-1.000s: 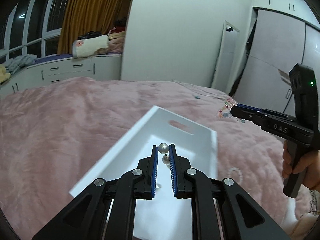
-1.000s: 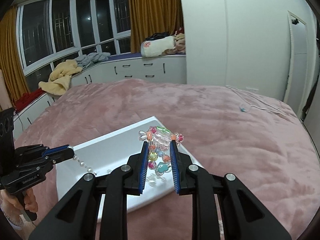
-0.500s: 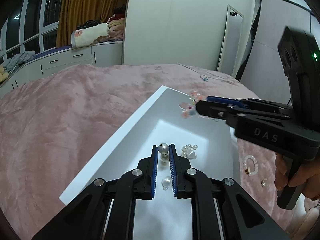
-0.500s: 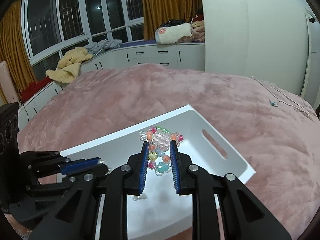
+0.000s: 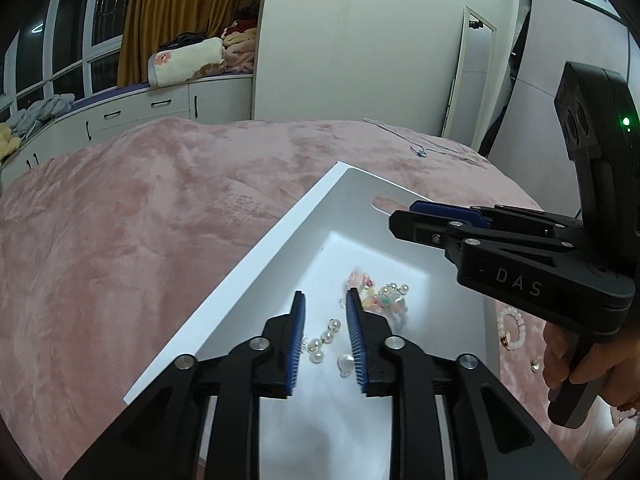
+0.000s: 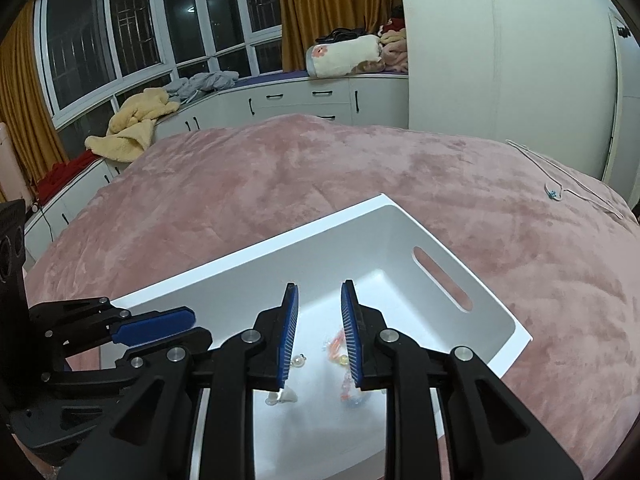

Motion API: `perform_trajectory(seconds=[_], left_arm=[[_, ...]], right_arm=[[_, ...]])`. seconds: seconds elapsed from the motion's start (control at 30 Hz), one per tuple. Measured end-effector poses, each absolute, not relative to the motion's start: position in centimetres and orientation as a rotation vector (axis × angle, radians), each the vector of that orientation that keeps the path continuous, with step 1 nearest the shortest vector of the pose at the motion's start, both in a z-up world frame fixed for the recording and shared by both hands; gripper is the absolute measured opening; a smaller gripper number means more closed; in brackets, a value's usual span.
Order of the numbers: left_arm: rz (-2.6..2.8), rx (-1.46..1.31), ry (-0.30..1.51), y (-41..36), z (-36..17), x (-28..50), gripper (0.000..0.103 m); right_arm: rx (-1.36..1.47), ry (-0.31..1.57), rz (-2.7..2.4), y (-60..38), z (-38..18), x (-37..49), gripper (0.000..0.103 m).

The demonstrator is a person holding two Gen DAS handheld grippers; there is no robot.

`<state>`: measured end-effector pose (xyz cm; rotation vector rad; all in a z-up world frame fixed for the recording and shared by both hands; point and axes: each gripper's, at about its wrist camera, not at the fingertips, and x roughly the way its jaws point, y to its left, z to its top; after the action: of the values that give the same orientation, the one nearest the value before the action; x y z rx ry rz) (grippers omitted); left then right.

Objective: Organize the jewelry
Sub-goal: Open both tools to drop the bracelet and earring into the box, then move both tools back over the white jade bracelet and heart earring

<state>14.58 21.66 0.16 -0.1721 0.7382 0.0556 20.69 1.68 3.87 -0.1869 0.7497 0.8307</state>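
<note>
A white tray (image 5: 256,256) lies on the pink bed; it also shows in the right wrist view (image 6: 320,232). My left gripper (image 5: 325,310) is open and empty above the tray floor, over a pearl piece (image 5: 325,340). A colourful bead bracelet (image 5: 376,298) lies in the tray just right of it. My right gripper (image 6: 319,308) is open and empty above the tray; the bead bracelet (image 6: 338,350) and a pearl (image 6: 299,360) lie below it. The right gripper (image 5: 424,224) reaches in from the right in the left wrist view.
A white bead bracelet (image 5: 511,328) and a small earring (image 5: 536,364) lie on the pink blanket right of the tray. A thin cord (image 6: 560,184) lies on the bed farther back. White cabinets (image 6: 304,100) with piled clothes line the window wall.
Both grippers have opened. The left let go of the pearl piece and the right dropped the colourful bead bracelet; both now lie in the tray.
</note>
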Motion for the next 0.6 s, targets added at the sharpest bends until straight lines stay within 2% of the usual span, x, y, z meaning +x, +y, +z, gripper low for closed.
perform_trajectory(seconds=[0.07, 0.1, 0.17, 0.27, 0.37, 0.47, 0.6], left_arm=[[0.062, -0.174, 0.733, 21.7, 0.3, 14.5, 0.04], [0.067, -0.178, 0.728, 21.7, 0.4, 14.5, 0.043], [0.078, -0.187, 0.715, 21.9, 0.6, 14.3, 0.058], [0.086, -0.197, 0.693, 22.0, 1.2, 14.1, 0.068], [0.092, -0.195, 0.67, 21.8, 1.8, 13.8, 0.077], [0.086, -0.201, 0.637, 21.5, 2.7, 13.4, 0.086], [0.067, -0.184, 0.59, 20.6, 4.1, 12.7, 0.091]], right_arm=[[-0.186, 0.747, 0.82, 1.4, 3.9, 20.8, 0.029], [-0.183, 0.742, 0.813, 1.2, 4.0, 20.8, 0.036], [-0.168, 0.73, 0.794, 0.6, 4.3, 21.0, 0.047], [-0.153, 0.715, 0.773, -0.2, 4.8, 21.2, 0.054], [-0.136, 0.668, 0.724, -1.7, 5.6, 21.5, 0.072], [-0.102, 0.645, 0.697, -3.2, 6.4, 22.1, 0.077], [-0.085, 0.622, 0.652, -5.9, 7.2, 22.9, 0.08]])
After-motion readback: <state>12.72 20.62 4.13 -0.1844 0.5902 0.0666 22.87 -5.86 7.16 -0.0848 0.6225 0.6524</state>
